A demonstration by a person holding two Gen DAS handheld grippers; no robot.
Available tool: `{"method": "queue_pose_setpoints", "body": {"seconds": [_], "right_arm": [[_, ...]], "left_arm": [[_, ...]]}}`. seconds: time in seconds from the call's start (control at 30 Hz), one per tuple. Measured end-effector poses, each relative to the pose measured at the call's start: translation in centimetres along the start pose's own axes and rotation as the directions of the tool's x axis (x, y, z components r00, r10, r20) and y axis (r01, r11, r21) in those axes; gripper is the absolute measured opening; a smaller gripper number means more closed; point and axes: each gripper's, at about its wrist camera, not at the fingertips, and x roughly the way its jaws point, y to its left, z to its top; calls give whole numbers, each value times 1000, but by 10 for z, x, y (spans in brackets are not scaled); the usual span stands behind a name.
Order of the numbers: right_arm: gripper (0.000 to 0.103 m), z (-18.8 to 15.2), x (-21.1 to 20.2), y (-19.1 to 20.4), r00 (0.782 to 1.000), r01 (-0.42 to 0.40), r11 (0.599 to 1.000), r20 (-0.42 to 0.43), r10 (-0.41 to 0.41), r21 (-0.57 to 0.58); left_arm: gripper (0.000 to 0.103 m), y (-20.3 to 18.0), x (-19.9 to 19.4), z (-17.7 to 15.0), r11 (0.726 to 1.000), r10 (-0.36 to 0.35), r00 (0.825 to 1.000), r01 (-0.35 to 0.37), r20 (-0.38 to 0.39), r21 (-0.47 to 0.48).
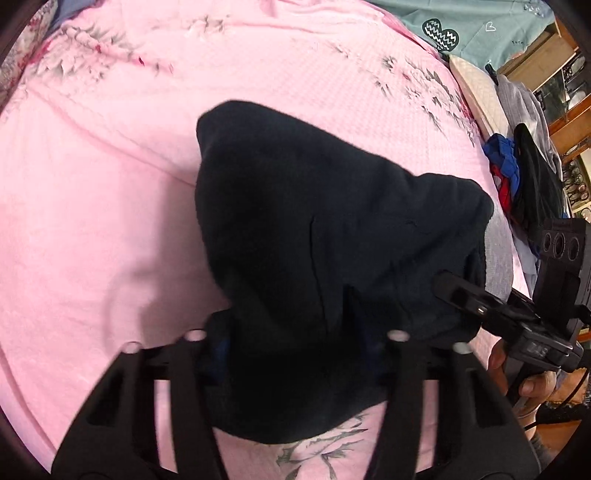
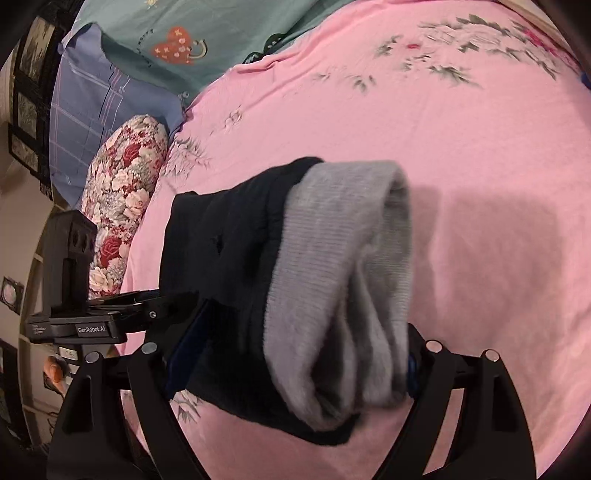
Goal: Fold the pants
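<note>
Fingers of both grippers, left (image 1: 295,354) and right (image 2: 291,365), angle down, clamped on the dark pants (image 1: 314,221) above the pink bedspread (image 1: 110,221).

I am counting one pair of pants (image 2: 229,266), dark navy with one grey ribbed waistband (image 2: 343,280), lying near the middle of one pink floral bedspread (image 1: 110,229). I am holding two grippers over it: my left gripper (image 1: 295,354) and my right gripper (image 2: 295,369), each showing two black fingers. At the bedspread's far edge I am seeing one teal quilt (image 2: 221,29), one blue checked pillow (image 2: 85,110) and one rose-patterned bolster (image 2: 125,192) (all bunched toward one corner). At the right edge I am seeing one heap of clothes (image 1: 524,177), its pieces too tangled to count.
</note>
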Motion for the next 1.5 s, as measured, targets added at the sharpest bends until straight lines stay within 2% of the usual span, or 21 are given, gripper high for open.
{"method": "queue_pose_setpoints", "body": {"seconds": [0.07, 0.13, 0.23, 0.3, 0.37, 0.47, 0.57, 0.67, 0.7, 0.8, 0.9, 1.03, 1.1, 1.13, 1.17, 1.2, 1.27, 1.37, 1.43, 1.47, 1.5], "right_arm": [[60, 1, 3, 4, 1000, 9, 1000, 0, -9, -4], [46, 2, 2, 4, 1000, 15, 1000, 6, -15, 2], [37, 3, -11, 10, 1000, -6, 1000, 30, 7, -20], [35, 5, -24, 24, 998, -13, 998, 64, 17, -65], [35, 13, -41, 45, 992, -30, 991, 115, 45, -132], [35, 38, -61, 83, 976, 12, 964, 213, 47, -264], [35, 76, -68, 110, 953, 25, 935, 291, 85, -354], [35, 109, -56, 129, 930, 41, 902, 347, 123, -430], [36, 120, -48, 134, 922, 61, 890, 367, 124, -452], [36, 153, -13, 133, 919, 81, 885, 378, 112, -459], [36, 185, 35, 114, 940, 45, 907, 325, 103, -418], [36, 203, 89, 91, 963, 61, 914, 266, 52, -402], [37, 211, 118, 77, 977, 79, 917, 214, 7, -390], [41, 212, 128, 71, 983, 89, 918, 185, -17, -386], [49, 210, 137, 67, 985, 113, 917, 162, -54, -382], [55, 210, 141, 62, 985, 130, 915, 156, -75, -383], [76, 210, 138, 51, 977, 173, 913, 179, -113, -369], [76, 210, 127, 38, 981, 157, 935, 161, -110, -319], [76, 208, 117, 37, 978, 170, 933, 172, -120, -316], [76, 205, 108, 42, 974, 183, 927, 191, -125, -326], [76, 200, 95, 49, 964, 206, 916, 235, -128, -345]], "left_arm": [[36, -1, -6, 0, 1000, -1, 1000, 1, 15, 3], [32, -7, -15, -3, 1000, 5, 999, -6, 45, 16], [29, -18, -40, -6, 998, 13, 992, -19, 122, 53], [29, -24, -64, -1, 997, 24, 979, -39, 200, 72], [29, -21, -90, 9, 996, 22, 960, -44, 278, 75], [30, -11, -121, 34, 998, 38, 920, -57, 389, 39], [31, 0, -138, 62, 993, 113, 861, -120, 495, -17], [31, 15, -134, 93, 983, 171, 822, -177, 543, -41], [31, 23, -127, 106, 981, 186, 820, -188, 541, -53], [31, 48, -103, 138, 976, 216, 846, -180, 487, -121], [32, 71, -72, 154, 968, 248, 865, -201, 437, -151], [34, 101, -21, 163, 962, 238, 910, -173, 340, -209], [53, 109, -4, 161, 954, 272, 901, -208, 337, -214], [60, 111, -1, 159, 952, 287, 893, -224, 347, -211], [73, 112, -1, 157, 948, 301, 887, -237, 350, -214], [77, 113, -1, 157, 945, 309, 884, -243, 350, -219], [78, 121, -3, 155, 948, 285, 894, -209, 345, -241], [78, 124, -7, 149, 945, 281, 897, -197, 342, -260], [76, 114, -19, 143, 937, 318, 878, -233, 358, -261], [79, 109, -27, 139, 936, 325, 868, -239, 375, -258], [90, 102, -37, 130, 937, 325, 860, -238, 392, -255]]}}
